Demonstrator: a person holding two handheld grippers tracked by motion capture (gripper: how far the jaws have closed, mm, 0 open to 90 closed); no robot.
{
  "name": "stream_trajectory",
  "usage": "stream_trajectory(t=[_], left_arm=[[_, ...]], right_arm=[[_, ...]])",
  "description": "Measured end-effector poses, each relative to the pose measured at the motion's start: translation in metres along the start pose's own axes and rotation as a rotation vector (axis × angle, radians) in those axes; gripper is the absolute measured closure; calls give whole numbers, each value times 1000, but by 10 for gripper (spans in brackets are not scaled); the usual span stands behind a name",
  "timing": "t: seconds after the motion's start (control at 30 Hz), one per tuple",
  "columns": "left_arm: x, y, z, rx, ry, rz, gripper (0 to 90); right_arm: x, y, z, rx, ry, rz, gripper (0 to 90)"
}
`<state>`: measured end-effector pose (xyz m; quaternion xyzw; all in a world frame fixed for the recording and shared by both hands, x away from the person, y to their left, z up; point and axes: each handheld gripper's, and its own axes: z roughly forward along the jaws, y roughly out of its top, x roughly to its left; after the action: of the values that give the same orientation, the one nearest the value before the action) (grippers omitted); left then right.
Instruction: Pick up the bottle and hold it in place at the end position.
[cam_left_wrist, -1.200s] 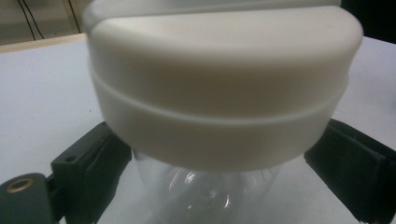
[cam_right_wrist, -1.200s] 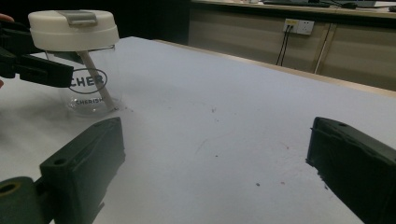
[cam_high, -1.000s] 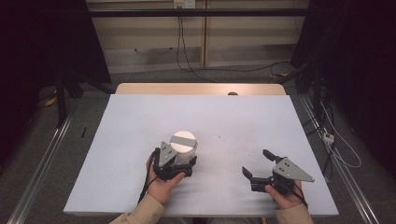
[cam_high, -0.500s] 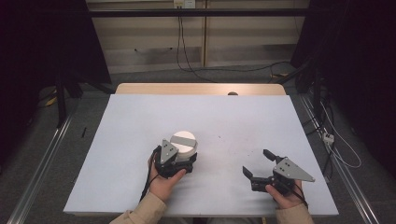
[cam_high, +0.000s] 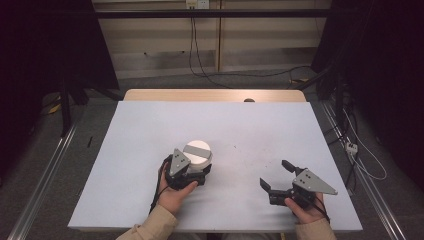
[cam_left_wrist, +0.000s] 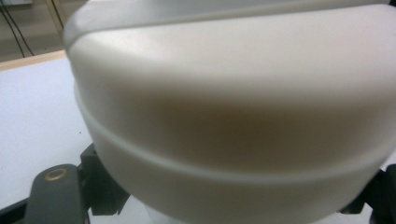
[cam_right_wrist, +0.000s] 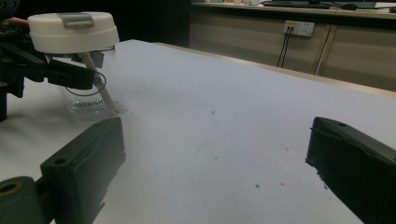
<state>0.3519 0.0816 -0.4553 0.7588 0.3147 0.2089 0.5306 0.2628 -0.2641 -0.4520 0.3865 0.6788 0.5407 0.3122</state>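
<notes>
While one clear cup (cam_high: 198, 159) with one white lid (cam_high: 197, 149) is stood left of centre on the table (cam_high: 280, 130) | left gripper (cam_high: 192, 172): jaws just closed, clamped on the cup below its lid | right gripper (cam_high: 278, 177): jaws spread wide, nothing held, well apart from the cup | count: one cup, one lid, one straw (cam_right_wrist: 95, 79) inside, two grippers.

I have the cup (cam_high: 198, 154) standing on the table (cam_high: 150, 125), toward my near side and left of its middle. My left gripper (cam_high: 197, 170) sits right at the cup, on its near side. My right gripper (cam_high: 278, 175) rests well to the cup's right, slightly nearer me.
</notes>
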Motion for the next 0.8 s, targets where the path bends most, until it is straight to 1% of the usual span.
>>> stream_trajectory(t=[0.03, 0.07, 0.17, 0.27, 0.33, 0.43, 0.5, 0.53, 0.63, 0.67, 0.8], left_arm=[[0, 0, 0, -3, -4, 2, 185], [1, 0, 0, -6, -11, -5, 185], [3, 1, 0, -4, -31, -11, 185], [5, 5, 1, -10, -51, -2, 185], [6, 8, 1, -17, -56, 5, 185], [9, 12, 3, -14, -66, 14, 185], [11, 14, 5, -21, -71, 12, 185], [12, 15, 6, -19, -71, 20, 185], [16, 18, 8, -20, -65, 13, 185], [17, 19, 9, -27, -67, 8, 185], [19, 22, 14, -23, -75, 18, 185]], right_arm=[[0, 0, 0, -1, 1, 2, 37], [0, 0, 0, 0, 0, 3, 37], [0, 0, 0, -1, 1, 1, 37], [0, 0, 0, -1, 0, 0, 37], [0, 0, 0, -1, 1, 2, 37], [0, 0, 1, -1, -1, 1, 37], [0, 0, 1, -1, 2, 1, 37], [0, 0, 1, -1, 3, 2, 37], [1, 0, 1, 1, 9, -2, 37], [1, 0, 1, 1, 8, -4, 36], [1, 0, 2, 2, 10, -1, 36]])
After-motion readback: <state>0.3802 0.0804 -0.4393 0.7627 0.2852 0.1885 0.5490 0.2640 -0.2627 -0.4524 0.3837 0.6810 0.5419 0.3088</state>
